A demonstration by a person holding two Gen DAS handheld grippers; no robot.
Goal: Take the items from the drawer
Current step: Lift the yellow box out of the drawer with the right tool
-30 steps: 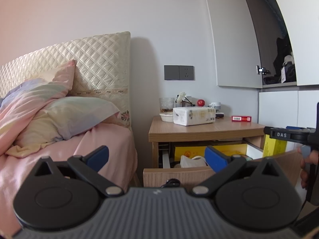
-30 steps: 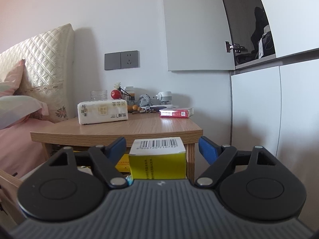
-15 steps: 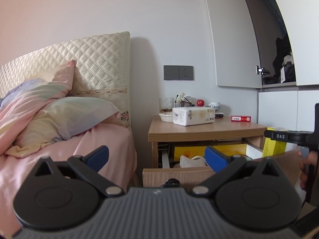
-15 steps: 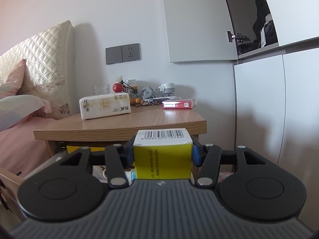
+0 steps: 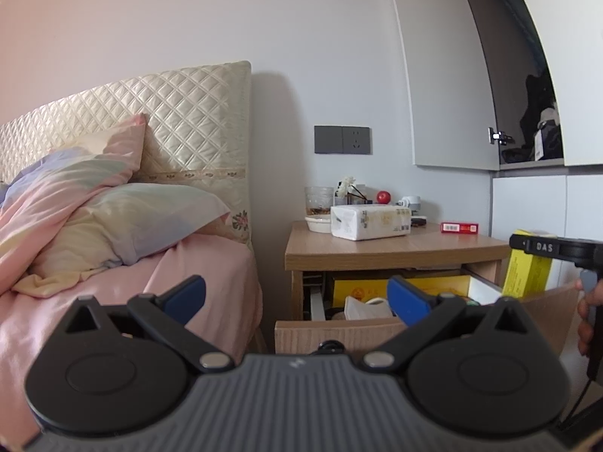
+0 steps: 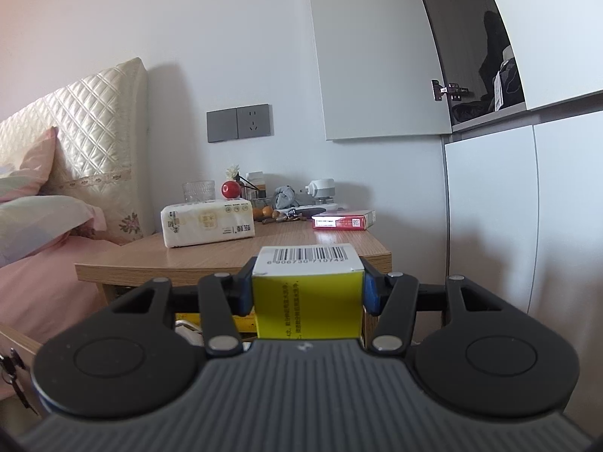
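Right wrist view: right hand-held gripper (image 6: 307, 288) clamps an upright yellow box (image 6: 307, 307), white barcoded top.

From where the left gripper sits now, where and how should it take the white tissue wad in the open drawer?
Grip the crumpled upper part of the white tissue wad that rises above the drawer front, coming down from above. The nightstand top overhangs the back and the front panel blocks a level approach. The left gripper jaws are already open.

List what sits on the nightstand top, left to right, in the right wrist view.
Tissue pack → red ball → grey cloth → red box.
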